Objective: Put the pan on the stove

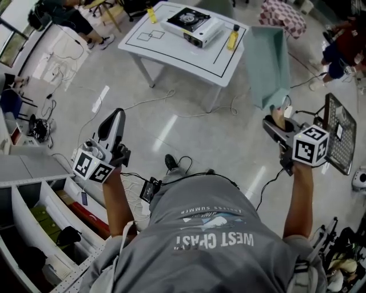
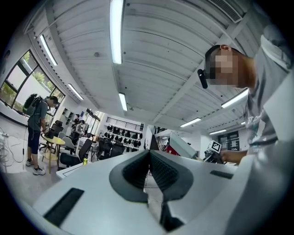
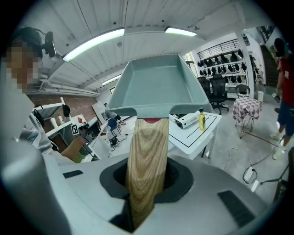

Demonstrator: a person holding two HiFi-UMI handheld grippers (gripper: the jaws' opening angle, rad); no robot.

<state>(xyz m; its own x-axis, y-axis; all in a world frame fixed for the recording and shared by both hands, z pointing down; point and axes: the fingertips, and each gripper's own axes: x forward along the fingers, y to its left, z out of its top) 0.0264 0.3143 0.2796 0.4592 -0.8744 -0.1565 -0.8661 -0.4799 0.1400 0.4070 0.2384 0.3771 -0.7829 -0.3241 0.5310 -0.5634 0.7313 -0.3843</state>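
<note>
A square teal pan (image 1: pixel 266 62) with a wooden handle (image 3: pixel 146 156) hangs in the air, tilted up. My right gripper (image 1: pixel 276 123) is shut on that handle, far from the table. From the right gripper view the pan (image 3: pixel 158 85) fills the middle above the right gripper (image 3: pixel 147 176). A white portable stove (image 1: pixel 191 26) sits on the white table (image 1: pixel 171 52) ahead, also seen as the stove (image 3: pixel 186 120) past the pan. My left gripper (image 1: pixel 118 114) is held at the person's left, shut and empty. The left gripper (image 2: pixel 149 165) points up at the ceiling.
A yellow bottle (image 1: pixel 233 38) stands right of the stove and another bottle (image 1: pixel 151 14) at the table's far edge. A black wire rack (image 1: pixel 341 133) is at the right, open shelves (image 1: pixel 34 214) at the lower left. Cables (image 1: pixel 143 103) lie on the floor before the table.
</note>
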